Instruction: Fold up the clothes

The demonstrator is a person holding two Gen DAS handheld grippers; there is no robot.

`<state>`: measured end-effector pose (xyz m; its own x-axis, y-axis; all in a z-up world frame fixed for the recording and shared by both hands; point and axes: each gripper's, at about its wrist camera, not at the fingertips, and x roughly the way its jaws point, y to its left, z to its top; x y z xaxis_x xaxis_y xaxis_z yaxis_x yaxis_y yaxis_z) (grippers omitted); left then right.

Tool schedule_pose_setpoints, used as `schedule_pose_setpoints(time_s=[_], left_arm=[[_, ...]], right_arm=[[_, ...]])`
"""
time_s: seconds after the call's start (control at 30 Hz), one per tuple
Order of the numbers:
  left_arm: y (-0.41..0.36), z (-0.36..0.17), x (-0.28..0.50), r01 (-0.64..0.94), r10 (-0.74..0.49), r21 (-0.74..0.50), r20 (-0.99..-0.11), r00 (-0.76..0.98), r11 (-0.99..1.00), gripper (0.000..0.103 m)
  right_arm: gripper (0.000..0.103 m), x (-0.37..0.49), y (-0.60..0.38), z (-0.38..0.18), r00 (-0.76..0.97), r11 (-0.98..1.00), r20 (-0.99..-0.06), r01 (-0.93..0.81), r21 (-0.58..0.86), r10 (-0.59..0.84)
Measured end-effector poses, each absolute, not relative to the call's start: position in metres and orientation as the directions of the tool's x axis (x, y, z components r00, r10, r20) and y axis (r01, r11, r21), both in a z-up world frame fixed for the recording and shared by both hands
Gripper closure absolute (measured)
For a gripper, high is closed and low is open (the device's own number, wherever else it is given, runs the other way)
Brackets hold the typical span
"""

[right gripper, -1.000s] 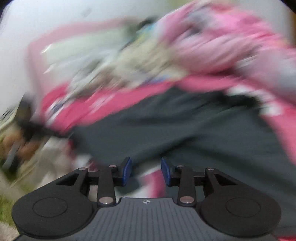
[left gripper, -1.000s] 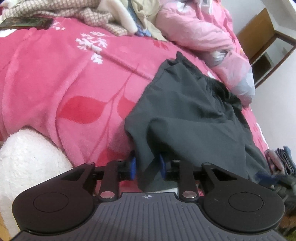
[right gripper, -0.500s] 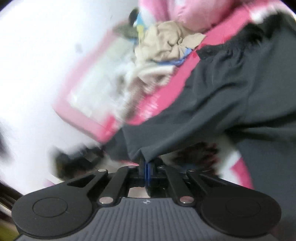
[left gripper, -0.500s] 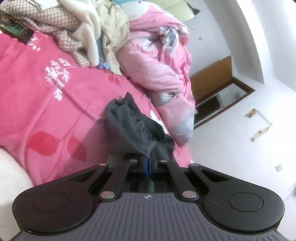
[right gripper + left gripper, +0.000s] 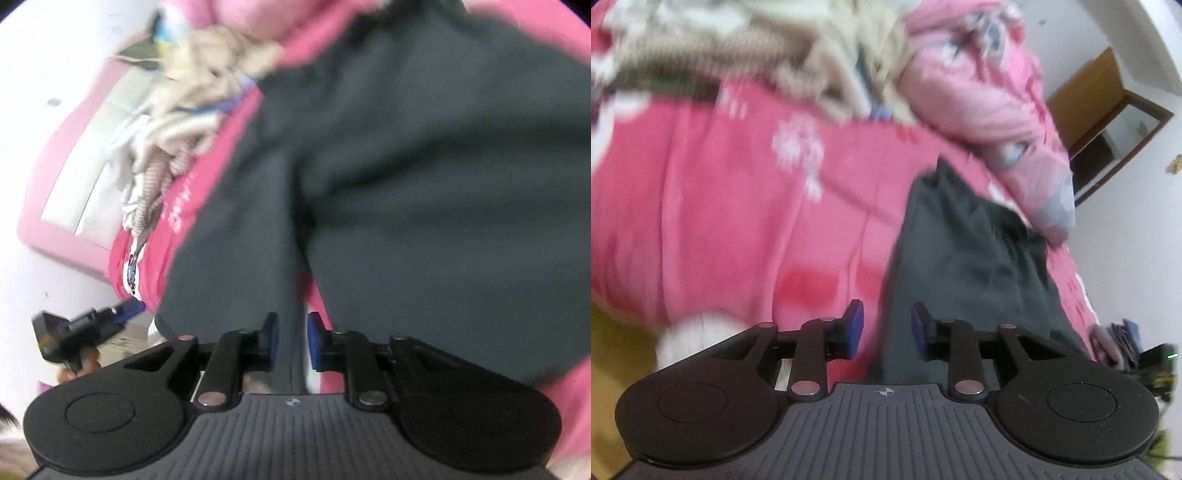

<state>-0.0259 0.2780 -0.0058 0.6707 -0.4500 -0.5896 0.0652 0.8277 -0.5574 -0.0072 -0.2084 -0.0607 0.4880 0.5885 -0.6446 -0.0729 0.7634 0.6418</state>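
A dark grey pair of shorts (image 5: 964, 251) lies on the pink bed cover (image 5: 720, 221); it also fills the right wrist view (image 5: 424, 184). My left gripper (image 5: 887, 326) is open, with the near hem of the shorts lying between its blue pads. My right gripper (image 5: 291, 341) is open, and a fold of the same dark cloth runs between its pads. Both views are blurred by motion.
A heap of beige and patterned clothes (image 5: 757, 55) lies at the back of the bed. A pink quilt (image 5: 982, 92) is bunched at the back right. A wooden cabinet (image 5: 1108, 122) stands by the white wall. The left gripper shows in the right wrist view (image 5: 81, 328).
Half a second ago both grippers were shut on the shorts and held them up. Now both are open and the shorts lie spread on the bed.
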Motion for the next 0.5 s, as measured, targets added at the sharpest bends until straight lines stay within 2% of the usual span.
schedule_pose_setpoints(time_s=[0.13, 0.3, 0.37, 0.43, 0.5], left_arm=[[0.263, 0.005, 0.006, 0.115, -0.401, -0.474, -0.562, 0.723, 0.873, 0.068], [0.224, -0.002, 0.054, 0.219, -0.375, -0.316, -0.614, 0.695, 0.923, 0.067], [0.210, -0.004, 0.077, 0.265, -0.378, -0.270, -0.637, 0.672, 0.926, 0.066], [0.199, -0.007, 0.103, 0.297, -0.378, -0.238, -0.661, 0.648, 0.925, 0.065], [0.191, -0.012, 0.129, 0.321, -0.374, -0.210, -0.683, 0.627, 0.923, 0.063]], right_arm=[[0.083, 0.027, -0.201, -0.009, 0.629, 0.843, -0.593, -0.204, 0.497, 0.502], [0.083, 0.119, -0.164, 0.012, 0.680, 0.899, -0.588, -0.315, 0.304, 0.438], [0.076, 0.159, -0.146, 0.013, 0.685, 0.906, -0.596, -0.360, 0.221, 0.418], [0.062, 0.198, -0.125, 0.003, 0.684, 0.905, -0.617, -0.409, 0.117, 0.389], [0.058, 0.234, -0.103, -0.011, 0.683, 0.890, -0.634, -0.455, 0.018, 0.362]])
